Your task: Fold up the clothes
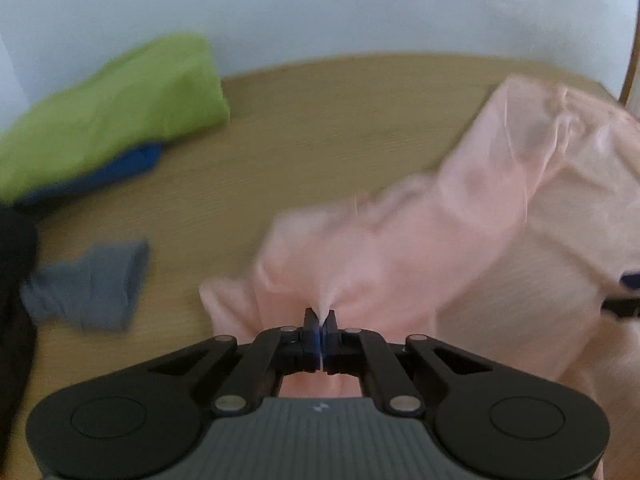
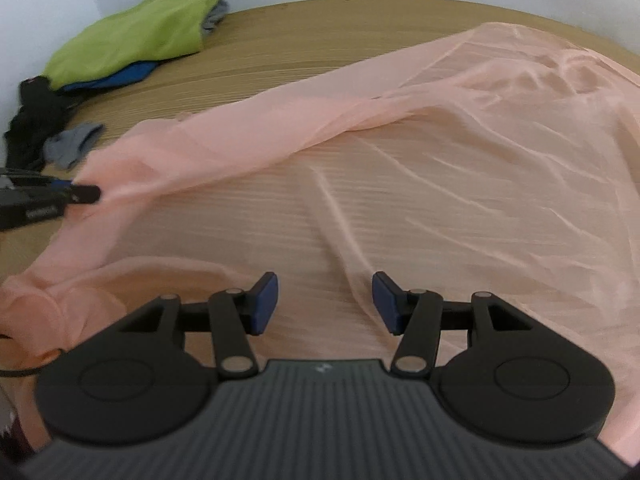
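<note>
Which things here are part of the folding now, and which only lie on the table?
In use:
pink garment
left gripper, shut on its fabric
right gripper, open above it

Lying about:
green cloth
blue cloth
grey sock
black cloth

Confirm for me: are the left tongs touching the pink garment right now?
Touching. In the left wrist view the left tongs are shut, with a peak of the pink garment pinched between the pads.
</note>
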A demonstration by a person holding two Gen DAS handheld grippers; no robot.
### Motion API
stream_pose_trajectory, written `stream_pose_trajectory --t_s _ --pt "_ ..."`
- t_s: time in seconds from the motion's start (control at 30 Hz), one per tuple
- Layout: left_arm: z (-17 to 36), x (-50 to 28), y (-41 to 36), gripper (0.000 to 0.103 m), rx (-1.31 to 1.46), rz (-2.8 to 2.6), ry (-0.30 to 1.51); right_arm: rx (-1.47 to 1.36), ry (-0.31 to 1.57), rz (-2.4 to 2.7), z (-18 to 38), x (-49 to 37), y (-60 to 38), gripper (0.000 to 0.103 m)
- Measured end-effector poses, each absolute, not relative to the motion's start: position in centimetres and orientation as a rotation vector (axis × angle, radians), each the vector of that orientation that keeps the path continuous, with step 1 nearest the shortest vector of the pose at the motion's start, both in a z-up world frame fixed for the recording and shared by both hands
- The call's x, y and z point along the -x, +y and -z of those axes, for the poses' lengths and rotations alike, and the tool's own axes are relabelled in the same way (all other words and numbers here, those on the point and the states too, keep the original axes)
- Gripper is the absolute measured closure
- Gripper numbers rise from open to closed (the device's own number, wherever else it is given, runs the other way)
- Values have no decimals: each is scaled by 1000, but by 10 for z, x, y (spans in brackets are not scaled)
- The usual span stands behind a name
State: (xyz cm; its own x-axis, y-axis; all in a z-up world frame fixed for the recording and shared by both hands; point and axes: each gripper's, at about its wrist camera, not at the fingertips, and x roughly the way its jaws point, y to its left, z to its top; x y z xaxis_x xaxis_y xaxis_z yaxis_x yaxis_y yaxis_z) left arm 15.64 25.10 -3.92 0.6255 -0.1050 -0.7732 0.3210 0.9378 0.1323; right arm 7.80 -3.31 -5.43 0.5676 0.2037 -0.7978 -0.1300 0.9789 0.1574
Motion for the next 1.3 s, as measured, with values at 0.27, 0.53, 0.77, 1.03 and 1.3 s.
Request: stream_pose_trajectory --t_s 0.27,0.53,0.77,1.03,1.3 --pt "-32 -279 272 102 -453 76 588 -118 959 -87 56 -78 -26 49" --pt "-66 -394 299 33 -347 -152 529 -128 968 -24 55 -77 -19 48" --pt "-36 -313 305 30 -408 -9 589 -142 953 -81 49 -68 -15 48" --pt "12 -148 333 28 -255 12 790 -106 923 -301 38 -53 16 48" --pt "21 -36 314 28 -122 -29 900 -273 969 -522 39 -33 21 48"
